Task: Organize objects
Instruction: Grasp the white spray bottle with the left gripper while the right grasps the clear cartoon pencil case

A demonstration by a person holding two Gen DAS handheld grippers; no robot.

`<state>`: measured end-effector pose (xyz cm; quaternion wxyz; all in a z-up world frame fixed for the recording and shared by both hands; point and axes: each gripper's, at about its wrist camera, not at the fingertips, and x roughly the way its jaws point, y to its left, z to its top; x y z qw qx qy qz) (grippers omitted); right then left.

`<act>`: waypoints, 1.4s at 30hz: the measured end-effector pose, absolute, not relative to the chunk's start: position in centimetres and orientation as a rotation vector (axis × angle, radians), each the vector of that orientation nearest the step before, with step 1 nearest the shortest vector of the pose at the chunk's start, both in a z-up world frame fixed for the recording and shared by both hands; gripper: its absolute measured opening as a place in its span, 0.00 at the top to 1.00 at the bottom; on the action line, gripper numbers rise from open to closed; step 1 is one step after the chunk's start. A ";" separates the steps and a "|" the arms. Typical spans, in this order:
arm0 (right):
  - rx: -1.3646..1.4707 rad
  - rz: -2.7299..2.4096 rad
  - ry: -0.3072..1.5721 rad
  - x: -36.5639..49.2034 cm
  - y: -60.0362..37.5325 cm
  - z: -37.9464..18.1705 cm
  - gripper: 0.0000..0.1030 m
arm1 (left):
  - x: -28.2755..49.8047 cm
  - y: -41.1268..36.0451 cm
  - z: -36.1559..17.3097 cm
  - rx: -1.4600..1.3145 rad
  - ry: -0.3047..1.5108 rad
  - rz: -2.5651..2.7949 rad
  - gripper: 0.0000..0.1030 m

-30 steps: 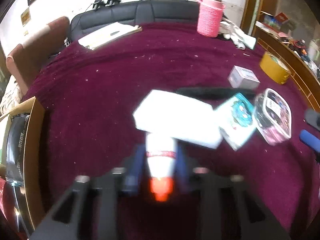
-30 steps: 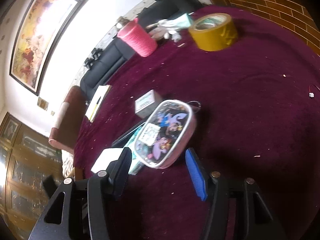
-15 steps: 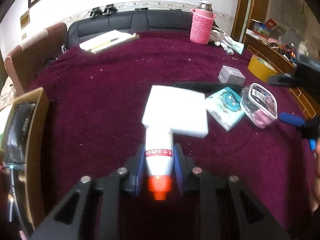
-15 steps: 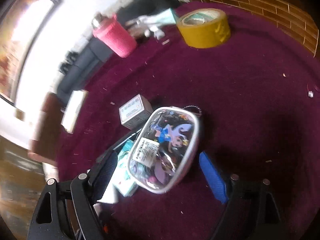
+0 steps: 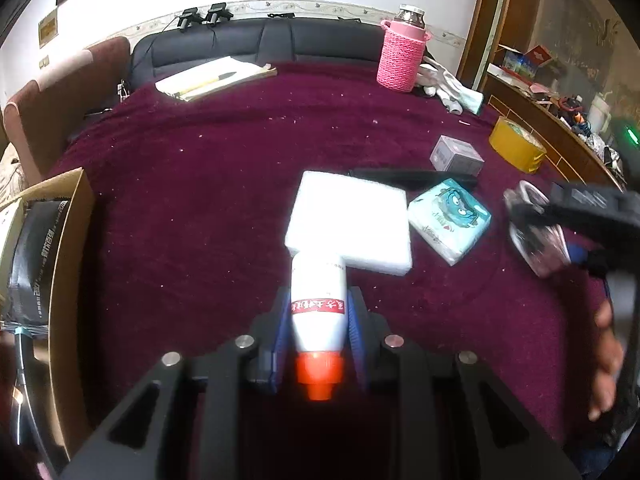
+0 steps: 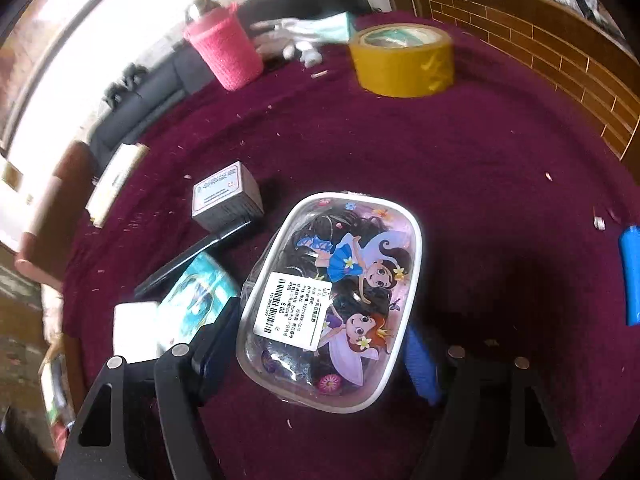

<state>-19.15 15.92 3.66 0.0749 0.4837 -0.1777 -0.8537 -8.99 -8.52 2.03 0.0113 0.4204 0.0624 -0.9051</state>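
1. Left wrist view: your left gripper (image 5: 318, 320) has its jaws clamped on the bottle (image 5: 318, 300), white body pointing forward and orange cap toward the camera, held above the maroon surface (image 5: 200, 184). The bottle's far end overlaps the foam block (image 5: 350, 222) in this view; I cannot tell whether they touch. The cardboard box (image 5: 68, 248) sits at the left edge, a likely home for the bottle.
2. Risk here: the jaws grip a smooth, rounded body near its tapering cap end. A quick swing toward the box could let it slide out or pivot. If you lower first, the far end may push the foam block into the tissue pack (image 5: 450, 220) beside it.
3. Right wrist view: your right gripper (image 6: 320, 354) has its jaws apart, straddling the pouch (image 6: 332, 304), which lies flat on the surface. Neither pad clearly presses it.
4. Risk here: the pouch is wide, soft and glossy. Closing across its width may buckle it or squeeze it out forward. The left finger sits just beside the tissue pack (image 6: 196, 300), so closing could catch that too, or nudge the black bar (image 6: 192, 258) behind it.
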 end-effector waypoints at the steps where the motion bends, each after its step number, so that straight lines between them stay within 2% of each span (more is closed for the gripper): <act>1: 1.400 -2.548 -0.562 -18.4 16.2 3.9 0.24 | -8.9 -8.5 2.1 1.308 0.195 -2.829 0.75; 7: 1.165 -2.542 -0.514 -16.3 14.3 5.2 0.23 | -8.5 -9.0 2.8 1.243 0.255 -2.860 0.75; 11: 1.025 -2.547 -0.402 -15.0 12.6 6.9 0.23 | -8.3 -9.4 3.1 1.199 0.286 -2.863 0.75; 24: 1.053 -2.447 -0.380 -14.6 11.2 6.4 0.23 | -6.1 -8.3 4.9 1.135 0.278 -2.862 0.75; 29: 1.064 -2.425 -0.350 -14.4 10.4 6.1 0.23 | -3.2 -9.1 6.7 1.122 0.347 -2.889 0.75; 35: 1.015 -2.370 -0.253 -12.7 8.2 6.5 0.23 | 1.3 -12.3 10.1 0.994 0.386 -2.886 0.75; 42: 0.987 -2.207 -0.135 -8.3 2.8 8.0 0.23 | 7.0 -20.5 12.1 0.898 0.488 -2.784 0.75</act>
